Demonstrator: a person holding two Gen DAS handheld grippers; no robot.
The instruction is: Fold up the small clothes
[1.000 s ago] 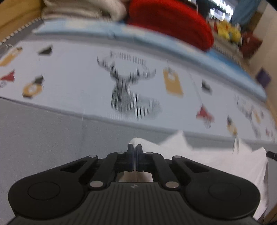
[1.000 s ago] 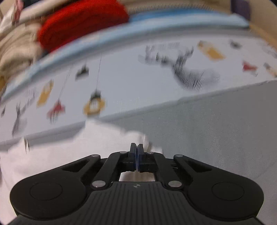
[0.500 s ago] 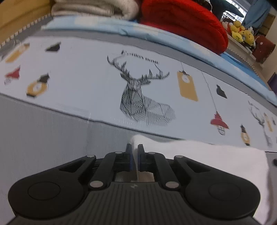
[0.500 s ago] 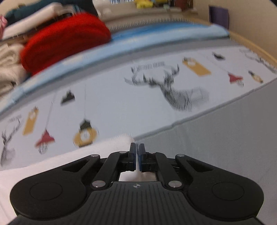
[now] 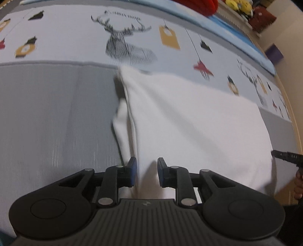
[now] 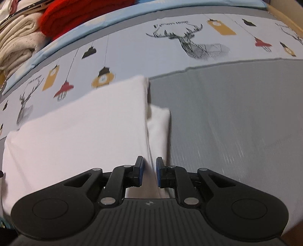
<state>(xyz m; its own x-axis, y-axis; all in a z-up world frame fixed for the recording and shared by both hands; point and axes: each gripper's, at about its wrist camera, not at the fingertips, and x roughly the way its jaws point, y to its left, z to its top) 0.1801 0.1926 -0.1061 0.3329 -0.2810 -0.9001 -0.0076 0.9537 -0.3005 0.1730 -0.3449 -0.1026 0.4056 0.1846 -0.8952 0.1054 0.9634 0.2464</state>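
The left gripper's fingers stand a little apart and are opening, their blue pads no longer pressing on anything, though the near hem of a white garment lies in the gap between them. The left gripper points steeply down over the garment's left end, where a narrow flap of the cloth, perhaps a sleeve, pokes out along the side fold. The garment lies spread on a bed cover, mostly on its plain grey band, with its far edge reaching onto the pale band printed with deer heads and hanging lamps. Its long axis runs left to right, from one gripper across to the other, and both near corners sit directly under the fingers, so neither hand is nearer than the other; each has its own end. At the right edge of the left view, the black tip of the other tool and part of a hand show beside the cloth. In the right view, the right gripper is also opening, its fingers slightly spread with the cloth's right hem between them but not squeezed. A matching flap lies beside the right fold. Beyond the bed cover, at upper left, rest a red knitted item and cream folded blankets. The fold just laid looks finished, so the next fold would likely go across the long axis.
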